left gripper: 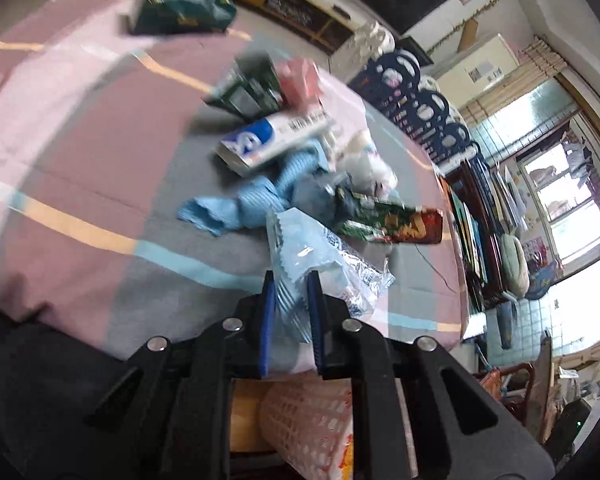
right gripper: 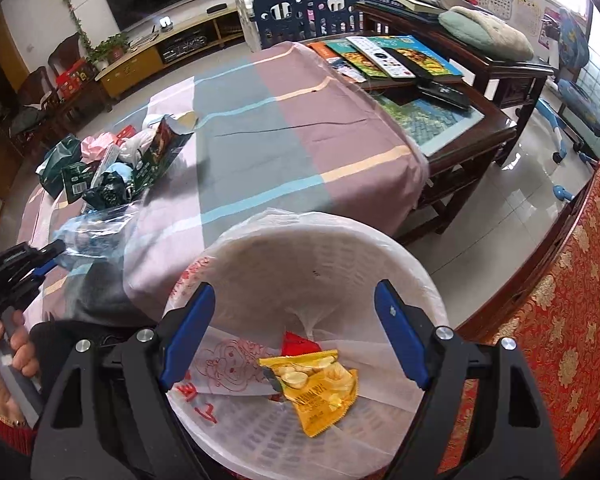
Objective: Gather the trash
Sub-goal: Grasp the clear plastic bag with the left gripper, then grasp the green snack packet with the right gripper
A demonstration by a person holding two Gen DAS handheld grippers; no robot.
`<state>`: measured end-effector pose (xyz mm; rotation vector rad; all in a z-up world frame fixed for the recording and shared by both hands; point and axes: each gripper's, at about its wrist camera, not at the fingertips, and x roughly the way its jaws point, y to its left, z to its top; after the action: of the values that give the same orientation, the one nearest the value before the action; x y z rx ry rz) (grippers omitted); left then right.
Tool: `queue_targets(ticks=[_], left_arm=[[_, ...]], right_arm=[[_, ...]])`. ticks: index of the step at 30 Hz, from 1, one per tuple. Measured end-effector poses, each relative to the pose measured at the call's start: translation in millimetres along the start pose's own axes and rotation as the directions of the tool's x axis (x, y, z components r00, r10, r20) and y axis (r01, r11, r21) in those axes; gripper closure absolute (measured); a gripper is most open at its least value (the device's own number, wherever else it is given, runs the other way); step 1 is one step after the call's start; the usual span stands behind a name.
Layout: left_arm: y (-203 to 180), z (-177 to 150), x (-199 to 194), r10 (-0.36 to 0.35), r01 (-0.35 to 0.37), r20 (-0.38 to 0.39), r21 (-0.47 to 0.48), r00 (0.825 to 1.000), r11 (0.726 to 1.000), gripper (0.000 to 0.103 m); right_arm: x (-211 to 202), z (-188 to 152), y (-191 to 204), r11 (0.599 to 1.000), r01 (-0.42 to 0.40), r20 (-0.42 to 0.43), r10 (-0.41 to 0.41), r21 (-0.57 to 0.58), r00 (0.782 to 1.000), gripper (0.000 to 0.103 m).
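My left gripper (left gripper: pixel 292 280) is shut on a clear blue plastic wrapper (left gripper: pixel 316 256) and holds it above the striped tablecloth (left gripper: pixel 80 140); this gripper and wrapper also show in the right wrist view (right gripper: pixel 96 232). A pile of trash lies beyond: a toothpaste box (left gripper: pixel 272 140), a blue cloth (left gripper: pixel 244 204), a green snack bag (left gripper: pixel 388 224), a pink wrapper (left gripper: pixel 300 80). My right gripper (right gripper: pixel 296 312) is open and empty above a white lined trash basket (right gripper: pixel 340 240). A yellow snack packet (right gripper: pixel 320 388) and a red scrap (right gripper: pixel 296 346) lie inside the basket.
A dark green bag (left gripper: pixel 180 4) lies at the table's far side. A wooden side table (right gripper: pixel 460 112) with books and remotes stands to the right of the cloth-covered table. A red patterned chair (right gripper: pixel 560 320) is close on the right. A TV cabinet (right gripper: pixel 160 48) is at the back.
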<state>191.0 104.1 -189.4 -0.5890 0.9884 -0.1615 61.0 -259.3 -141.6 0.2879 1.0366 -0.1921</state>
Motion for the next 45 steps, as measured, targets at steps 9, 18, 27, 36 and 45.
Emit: queue_targets(ticks=[9, 18, 27, 36, 45], left_arm=[[43.6, 22.8, -91.1, 0.103, -0.081, 0.262, -0.095, 0.959, 0.992, 0.087], [53.5, 19.3, -118.2, 0.216, -0.194, 0.347, -0.097, 0.913, 0.976, 0.087], [48.9, 15.1, -124.6, 0.291, -0.290, 0.376, -0.061, 0.880, 0.955, 0.087], [30.2, 11.0, -139.8, 0.342, -0.370, 0.425, -0.016, 0.838, 0.929, 0.087], [13.0, 1.0, -158.9, 0.341, -0.399, 0.474, 0.025, 0.812, 0.916, 0.087]], right_arm=[[38.8, 69.5, 80.5, 0.987, -0.137, 0.144, 0.148, -0.084, 0.979, 0.023], [126.1, 140.8, 143.1, 0.990, -0.059, 0.059, 0.068, -0.129, 0.996, 0.023], [142.1, 123.6, 160.4, 0.979, -0.053, 0.023, 0.058, -0.194, 0.998, 0.081], [90.6, 97.1, 152.4, 0.973, -0.102, 0.104, 0.126, -0.206, 0.987, 0.095], [22.8, 81.3, 118.1, 0.987, -0.109, 0.235, 0.135, -0.122, 0.962, 0.095]])
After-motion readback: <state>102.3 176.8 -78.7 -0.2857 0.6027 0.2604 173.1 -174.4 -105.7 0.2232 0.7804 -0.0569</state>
